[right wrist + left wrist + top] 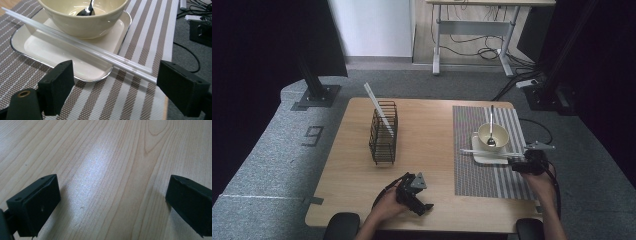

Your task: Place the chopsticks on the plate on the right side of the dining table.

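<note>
Setting white chopsticks across the square plate under the cream bowl w/ spoon. R gripper jaws apart, sticks lie between them but unpinched; far tips at 10 o'clock, near ends at 4 o'clock overhanging the striped placemat. To finish well: back straight out, don't nudge the near ends or the pair rolls off the rim. L gripper jaws wide apart, nothing between, parked over bare wood table. Wire rack at 11 o'clock holds another white stick.
</note>
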Available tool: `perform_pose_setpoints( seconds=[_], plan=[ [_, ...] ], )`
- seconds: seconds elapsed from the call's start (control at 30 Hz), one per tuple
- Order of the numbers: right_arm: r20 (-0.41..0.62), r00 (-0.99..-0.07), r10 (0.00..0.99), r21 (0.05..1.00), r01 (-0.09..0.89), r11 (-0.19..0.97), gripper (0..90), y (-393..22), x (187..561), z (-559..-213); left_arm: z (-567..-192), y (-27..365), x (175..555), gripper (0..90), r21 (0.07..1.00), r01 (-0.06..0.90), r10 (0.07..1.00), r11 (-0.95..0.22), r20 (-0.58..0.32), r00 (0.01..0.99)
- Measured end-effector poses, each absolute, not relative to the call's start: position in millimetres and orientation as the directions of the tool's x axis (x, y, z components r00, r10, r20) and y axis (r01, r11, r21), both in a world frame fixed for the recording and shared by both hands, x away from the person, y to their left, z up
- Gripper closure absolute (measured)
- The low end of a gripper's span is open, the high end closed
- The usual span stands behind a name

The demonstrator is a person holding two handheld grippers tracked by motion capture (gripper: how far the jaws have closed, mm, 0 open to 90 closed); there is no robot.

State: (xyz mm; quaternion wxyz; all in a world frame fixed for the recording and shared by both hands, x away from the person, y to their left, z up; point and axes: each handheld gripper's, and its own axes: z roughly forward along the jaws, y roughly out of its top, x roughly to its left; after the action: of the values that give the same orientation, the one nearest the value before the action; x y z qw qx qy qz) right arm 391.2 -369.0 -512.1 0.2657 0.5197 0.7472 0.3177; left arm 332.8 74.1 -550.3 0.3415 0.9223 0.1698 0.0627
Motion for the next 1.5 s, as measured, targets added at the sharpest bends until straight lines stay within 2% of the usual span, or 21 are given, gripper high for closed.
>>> perform_pose_setpoints(
  seconds=[0.17,0.43,0.63,0.93,1.5],
  plan=[
    [-0.105,-0.281,0.954,0.755,0.602,0.26,13.5,-368,390,-523,-550,74,333,0.0,0.651,0.271,0.356,-0.709,0.0,0.934],
    [-0.079,-0.202,0.976,0.786,0.59,0.186,13.8,-374,391,-536,-550,74,333,0.0,0.651,0.27,0.356,-0.71,0.0,0.935],
    [-0.09,-0.17,0.981,0.788,0.59,0.175,13.5,-373,394,-540,-550,74,333,0.0,0.651,0.27,0.356,-0.71,0.0,0.935],
    [-0.036,-0.151,0.988,0.792,0.598,0.12,13.2,-378,402,-545,-550,74,333,0.0,0.651,0.27,0.356,-0.709,0.0,0.935],
    [-0.084,-0.162,0.983,0.778,0.605,0.167,13.3,-369,407,-547,-550,74,333,0.0,0.651,0.27,0.355,-0.709,0.0,0.935]
  ],
)
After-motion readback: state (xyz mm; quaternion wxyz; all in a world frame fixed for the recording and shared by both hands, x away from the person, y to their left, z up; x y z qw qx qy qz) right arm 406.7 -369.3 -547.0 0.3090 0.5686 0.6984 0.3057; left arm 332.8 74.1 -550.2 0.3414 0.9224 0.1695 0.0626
